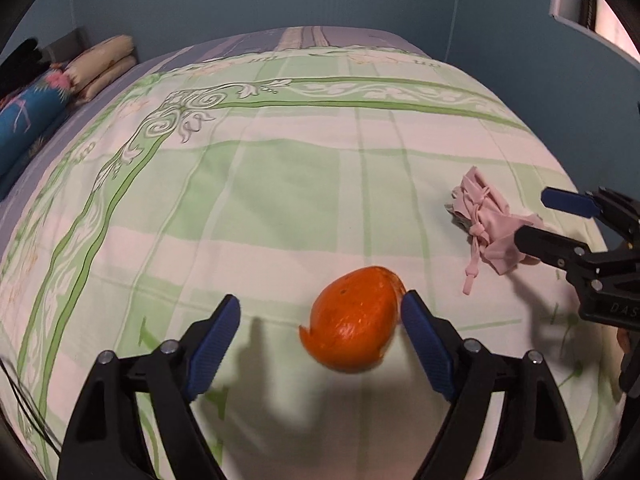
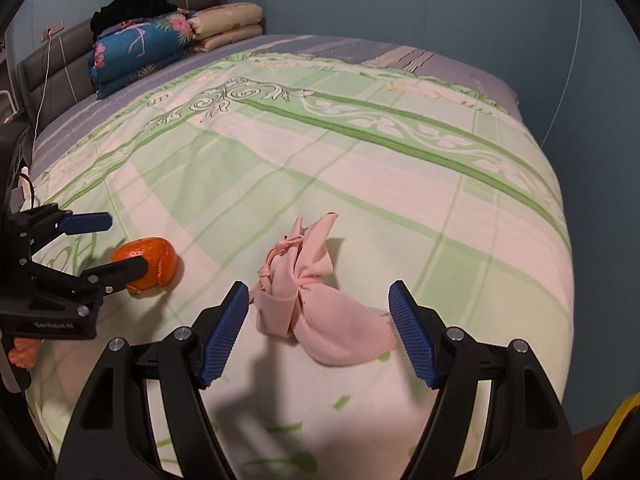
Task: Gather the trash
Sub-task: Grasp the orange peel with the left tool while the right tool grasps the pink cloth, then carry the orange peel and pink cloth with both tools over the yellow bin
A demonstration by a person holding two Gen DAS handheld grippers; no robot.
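Left gripper (image 1: 322,312): spread wide around orange peel (image 1: 354,320), lower centre.
Right gripper (image 2: 316,300): spread around pink pouch (image 2: 320,312).
Bedspread (image 2: 360,184): bare above.

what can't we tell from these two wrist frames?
- Peel, left wrist view: the right-hand pad sits at its edge; contact cannot be told.
- Peel, right wrist view: near side hidden by the left gripper finger.
- Pouch: contents hidden by its fabric; in the left wrist view the right gripper covers its right end.
- No trash bin shows in either view.
- Yellow object, right wrist view: cut off by the frame corner.
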